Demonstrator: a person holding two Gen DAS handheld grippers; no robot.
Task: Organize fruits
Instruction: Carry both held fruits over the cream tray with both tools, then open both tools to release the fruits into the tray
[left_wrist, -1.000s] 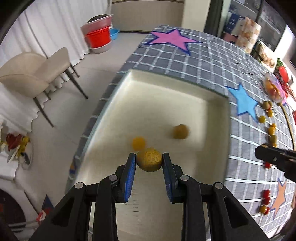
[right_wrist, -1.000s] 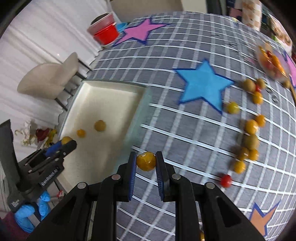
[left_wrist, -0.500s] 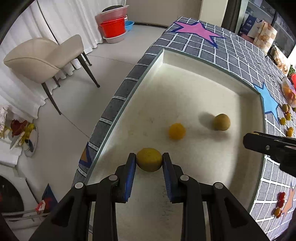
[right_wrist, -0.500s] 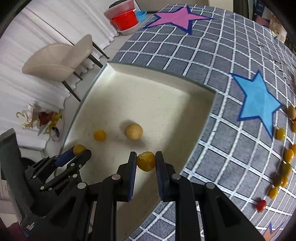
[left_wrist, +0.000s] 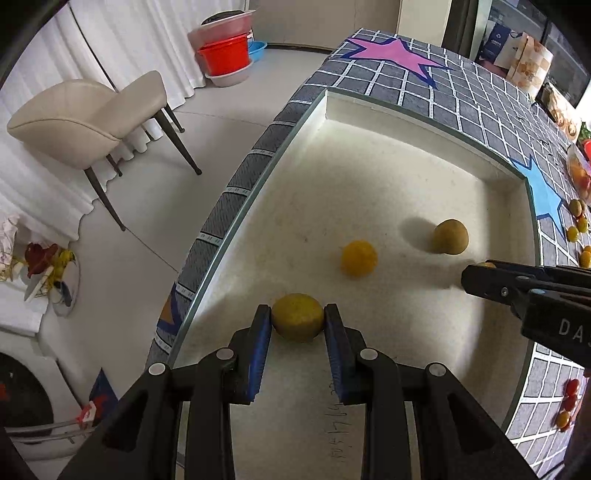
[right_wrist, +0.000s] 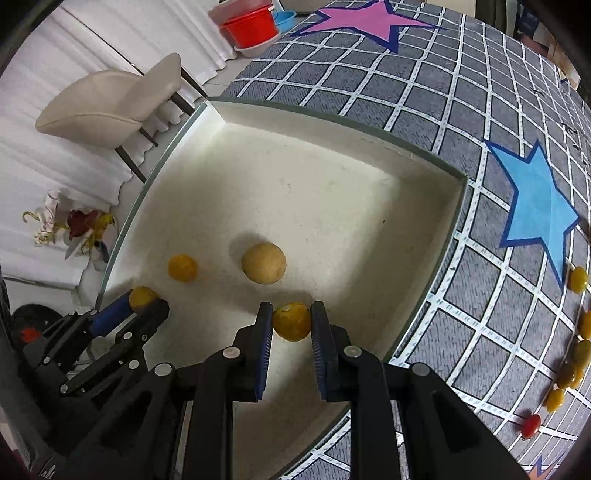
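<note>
A cream square tray (left_wrist: 413, 122) (right_wrist: 332, 122) sits on the grey grid tablecloth at the table's edge. My left gripper (left_wrist: 297, 318) is shut on a yellow-green round fruit (left_wrist: 297, 320), low over the tray's near left part; the right wrist view shows this left gripper (right_wrist: 147, 301) too. My right gripper (right_wrist: 291, 318) is shut on a small orange fruit (right_wrist: 291, 320) over the tray's near side; its fingers (left_wrist: 491, 282) enter the left wrist view from the right. Loose in the tray lie a small orange fruit (left_wrist: 358, 257) (right_wrist: 183, 267) and a tan round fruit (left_wrist: 450, 236) (right_wrist: 263, 263).
Several small yellow and red fruits (right_wrist: 565, 376) lie scattered on the tablecloth (right_wrist: 461, 92) to the right, past a blue star (right_wrist: 543, 210). A beige chair (left_wrist: 88, 122) and stacked red and pink basins (left_wrist: 225, 55) stand on the floor beyond the table's edge.
Both grippers came in over the tray and sank towards its floor, each still gripping its fruit. The right one crossed from the tablecloth to the tray's near side.
</note>
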